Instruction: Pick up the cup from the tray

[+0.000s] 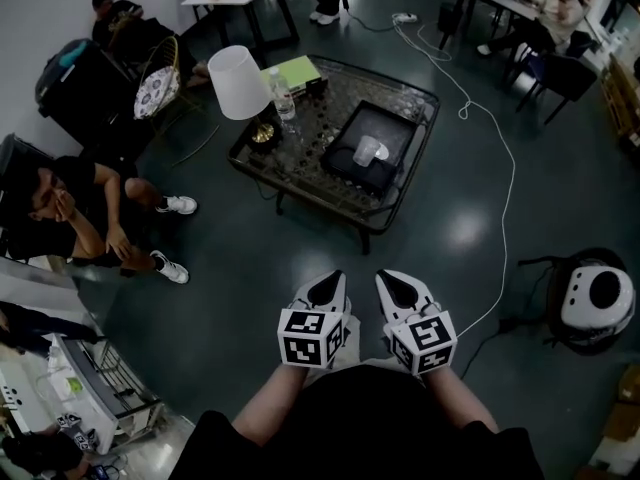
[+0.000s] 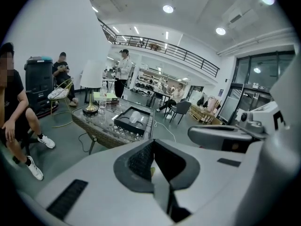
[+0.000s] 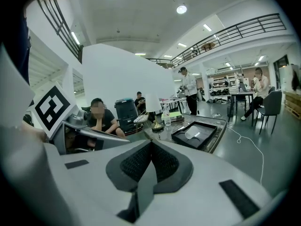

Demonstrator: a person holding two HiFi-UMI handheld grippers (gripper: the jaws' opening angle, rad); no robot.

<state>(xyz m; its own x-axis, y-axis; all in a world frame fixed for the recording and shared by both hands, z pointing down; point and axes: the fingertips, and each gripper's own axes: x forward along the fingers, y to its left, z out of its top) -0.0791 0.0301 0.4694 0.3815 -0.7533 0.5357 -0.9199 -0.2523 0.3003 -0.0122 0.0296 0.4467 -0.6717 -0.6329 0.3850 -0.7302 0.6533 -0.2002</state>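
Observation:
A clear cup (image 1: 368,151) rests in a black tray (image 1: 345,163) on the low glass-topped table (image 1: 300,158) ahead of me; it looks to be lying on its side. Both grippers are held close to my body, well short of the table. My left gripper (image 1: 328,286) is shut and empty, and my right gripper (image 1: 396,286) beside it is shut and empty too. In the left gripper view the jaws (image 2: 153,145) meet, with the cup (image 2: 135,117) and tray (image 2: 123,122) far beyond. From the right gripper (image 3: 151,146), the cup (image 3: 193,135) lies in the tray (image 3: 207,136).
A white-shaded lamp (image 1: 238,83), a water bottle (image 1: 283,98) and a green book (image 1: 292,72) share the table's left end. A person (image 1: 80,218) sits on the left. A white cable (image 1: 505,178) runs across the dark floor; a white rounded object (image 1: 595,303) stands right.

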